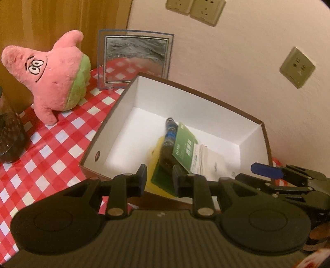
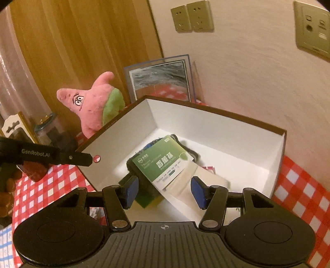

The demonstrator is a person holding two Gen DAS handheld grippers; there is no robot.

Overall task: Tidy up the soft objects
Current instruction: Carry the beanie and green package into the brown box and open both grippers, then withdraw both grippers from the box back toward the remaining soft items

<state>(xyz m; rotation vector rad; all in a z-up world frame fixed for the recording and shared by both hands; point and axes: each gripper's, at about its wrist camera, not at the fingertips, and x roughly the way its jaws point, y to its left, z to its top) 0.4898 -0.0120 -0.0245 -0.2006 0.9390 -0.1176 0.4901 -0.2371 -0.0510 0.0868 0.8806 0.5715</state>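
A pink starfish plush [image 1: 53, 82] with green shorts stands on the checked tablecloth, left of an open white box with brown rim [image 1: 115, 115]. It also shows in the right wrist view [image 2: 94, 103] behind the box [image 2: 206, 123]. Inside the box lie a green-labelled sock pack [image 2: 167, 162], a dark rolled item [image 1: 170, 134] and a yellow-green sponge [image 1: 158, 175]. My left gripper [image 1: 159, 178] is open and empty at the box's near rim. My right gripper [image 2: 165, 190] is open and empty just above the sock pack.
A glass picture frame [image 1: 135, 59] leans on the wall behind the box. A dark glass jar [image 1: 10, 132] stands at the far left. Wall sockets [image 1: 195, 9] sit above. The red-white checked cloth [image 1: 51, 156] covers the table.
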